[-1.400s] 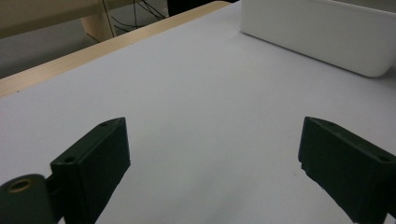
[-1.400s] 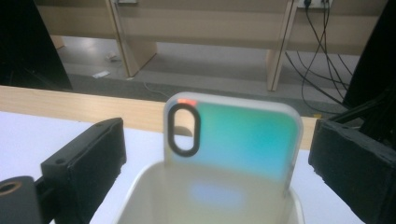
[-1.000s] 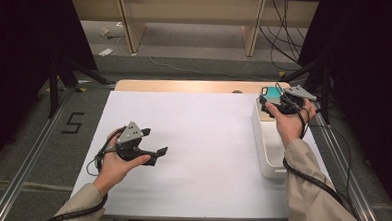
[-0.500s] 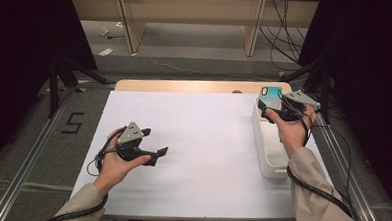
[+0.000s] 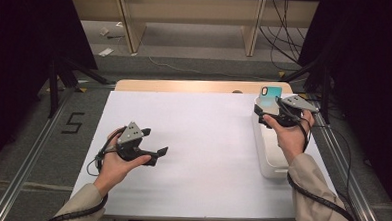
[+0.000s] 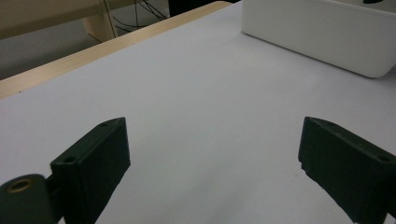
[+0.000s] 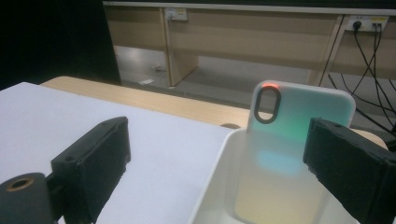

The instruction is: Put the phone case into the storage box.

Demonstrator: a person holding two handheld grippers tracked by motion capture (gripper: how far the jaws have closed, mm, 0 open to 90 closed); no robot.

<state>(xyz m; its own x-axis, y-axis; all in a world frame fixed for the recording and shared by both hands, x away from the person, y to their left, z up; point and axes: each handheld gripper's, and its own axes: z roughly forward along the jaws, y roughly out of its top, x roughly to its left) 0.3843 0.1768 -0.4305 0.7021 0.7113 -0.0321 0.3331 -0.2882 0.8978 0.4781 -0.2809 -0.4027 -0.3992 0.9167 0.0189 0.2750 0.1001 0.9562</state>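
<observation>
- The pale, teal-tinted translucent phone case with an oval camera cut-out stands upright at the far end of the long white plastic bin, leaning against its end wall; its lower edge is cut off by the right gripper view's bottom border.
- In the high view the case shows as a small teal patch, its lower part hidden behind the right gripper and the hand.
- The right gripper hovers over the bin's far end with jaws spread wide, released; the case sits ahead between them, its right edge hidden behind the right-hand jaw, and I cannot tell whether it touches that jaw.
- The left gripper rests low over the white table sheet, well apart from the bin, jaws parted and holding nothing.
- In the left gripper view the bin is cut off at the top right corner, its inside hidden.
</observation>
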